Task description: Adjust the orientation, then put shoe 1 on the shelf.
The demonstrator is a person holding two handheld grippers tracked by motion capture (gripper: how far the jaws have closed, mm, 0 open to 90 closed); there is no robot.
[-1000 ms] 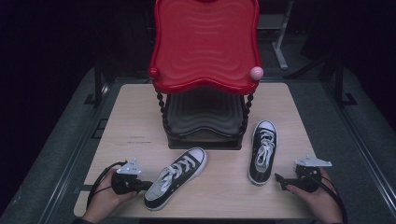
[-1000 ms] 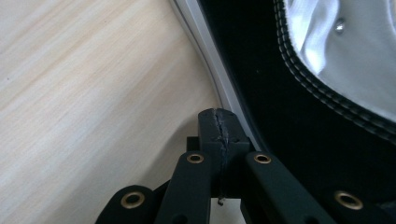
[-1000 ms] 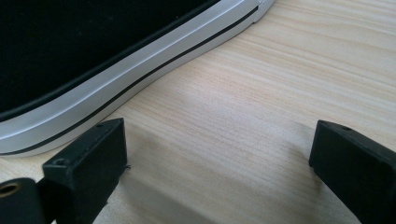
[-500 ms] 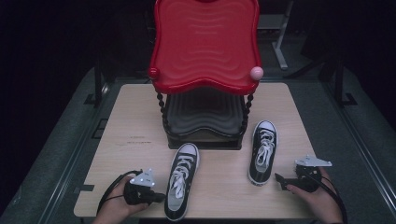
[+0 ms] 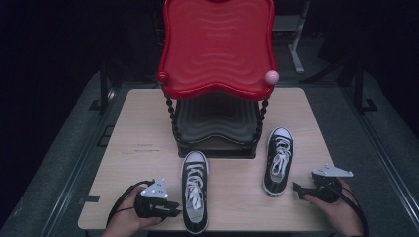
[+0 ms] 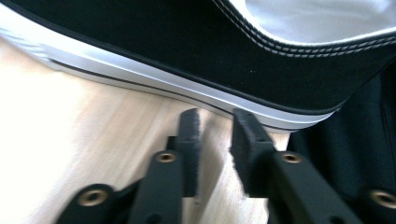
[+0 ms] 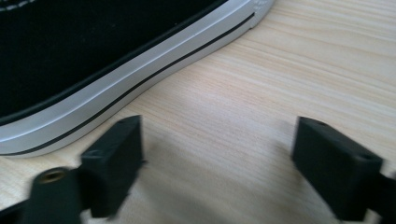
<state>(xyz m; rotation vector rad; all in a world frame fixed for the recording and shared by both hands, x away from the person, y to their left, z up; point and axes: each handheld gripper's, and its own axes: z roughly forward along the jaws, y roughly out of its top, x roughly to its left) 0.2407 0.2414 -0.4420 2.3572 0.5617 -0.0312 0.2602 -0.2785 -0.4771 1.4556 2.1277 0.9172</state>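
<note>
We see two black canvas sneakers with white laces and white rubber soles on a pale wooden desk [image 5: 133, 123]. The left sneaker [image 5: 194, 190] lies near the front edge, toe pointing away from us. The right sneaker [image 5: 277, 160] lies well apart from it, tilted slightly. Behind them stands a red wavy-edged tiered stand [image 5: 217, 47] with a pink ball [image 5: 272, 77] at its corner. Our left claw [image 6: 215, 126] sits just beside the left sneaker's sole, jaws nearly together, gripping nothing. Our right claw [image 7: 217, 158] rests near the right sneaker, jaws wide apart.
</note>
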